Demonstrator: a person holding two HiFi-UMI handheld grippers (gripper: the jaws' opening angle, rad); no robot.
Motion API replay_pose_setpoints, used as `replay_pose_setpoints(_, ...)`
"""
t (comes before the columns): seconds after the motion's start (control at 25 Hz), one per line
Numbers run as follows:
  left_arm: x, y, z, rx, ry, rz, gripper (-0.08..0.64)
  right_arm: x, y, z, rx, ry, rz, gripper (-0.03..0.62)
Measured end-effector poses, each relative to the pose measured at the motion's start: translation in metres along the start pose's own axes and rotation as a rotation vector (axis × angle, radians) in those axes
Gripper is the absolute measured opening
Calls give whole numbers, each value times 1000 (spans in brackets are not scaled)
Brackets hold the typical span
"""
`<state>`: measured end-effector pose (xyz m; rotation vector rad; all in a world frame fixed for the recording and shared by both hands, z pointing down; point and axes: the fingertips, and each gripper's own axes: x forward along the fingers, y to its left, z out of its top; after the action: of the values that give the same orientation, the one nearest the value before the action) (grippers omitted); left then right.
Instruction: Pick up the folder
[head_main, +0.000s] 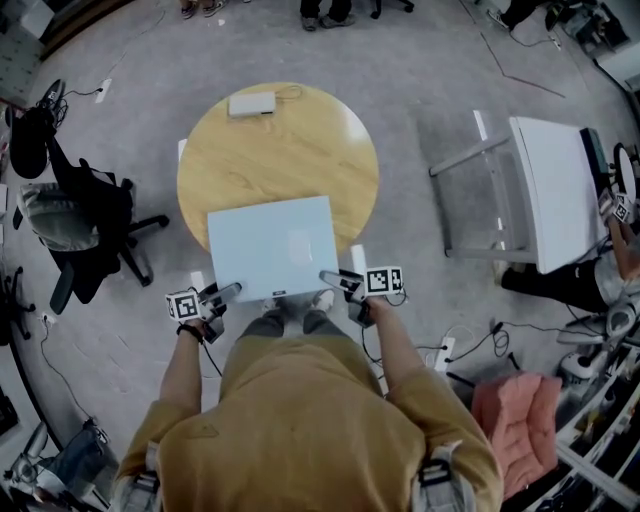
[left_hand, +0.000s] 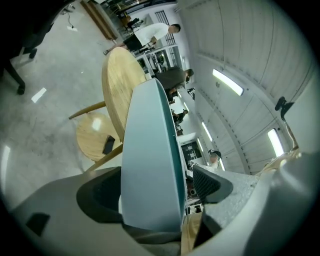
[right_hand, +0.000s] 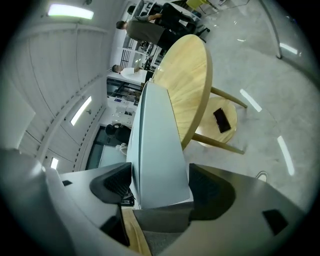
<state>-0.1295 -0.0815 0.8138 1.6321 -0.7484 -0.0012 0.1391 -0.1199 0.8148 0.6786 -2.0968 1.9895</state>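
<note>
A pale blue folder (head_main: 270, 245) lies flat on the near side of the round wooden table (head_main: 290, 140), its near edge hanging over the rim. My left gripper (head_main: 232, 290) is at the folder's near left corner and my right gripper (head_main: 330, 278) at its near right corner. In the left gripper view the folder (left_hand: 150, 150) stands between the wide jaws of the left gripper (left_hand: 155, 187), with a gap to one pad (left_hand: 207, 182). In the right gripper view the folder (right_hand: 157, 145) fills most of the space between the spread jaws of the right gripper (right_hand: 160, 182). Both grippers are open.
A white box (head_main: 251, 104) with a cable sits at the table's far edge. Under the table stands a wooden stool (right_hand: 227, 107) with a phone (right_hand: 221, 120) on it. A black office chair (head_main: 90, 225) is at the left, a white table (head_main: 555, 190) at the right.
</note>
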Motion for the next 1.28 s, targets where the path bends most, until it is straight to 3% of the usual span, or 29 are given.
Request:
replay_pose_setpoints(0.16,11,-20,-2,-167,-59,-136,428,5,1,-1,23,21,17,328)
replay_pose_setpoints(0.32,6,1,1,-37,-35,-16,415,9,-1,-2,40,19,28,328)
replay_pose_setpoints(0.44,11,-15,3,-143,-83,-95,382,11,1,-2,51,-5,42,328)
replay_pose_setpoints(0.48,11,-16,4,-147,-86,-96,377,12,1,-2,45,-13,46,328)
replay_pose_setpoints(0.6,5,0,8,-20,-38,14,373,13,-1,0,26,-32,48,328)
replay_pose_setpoints(0.8,4,-10,19,-14,-90,4,370,9,5,7,8,-74,49,328)
replay_pose_setpoints(0.92,1,-15,27,13,-119,33,370,9,19,16,-16,-114,114,328)
replay_pose_setpoints(1.16,2,-44,42,68,-155,-48,370,-3,34,26,-70,-141,99,328)
replay_pose_setpoints(1.28,3,-73,58,166,-186,-122,370,-11,57,39,-130,-170,147,328)
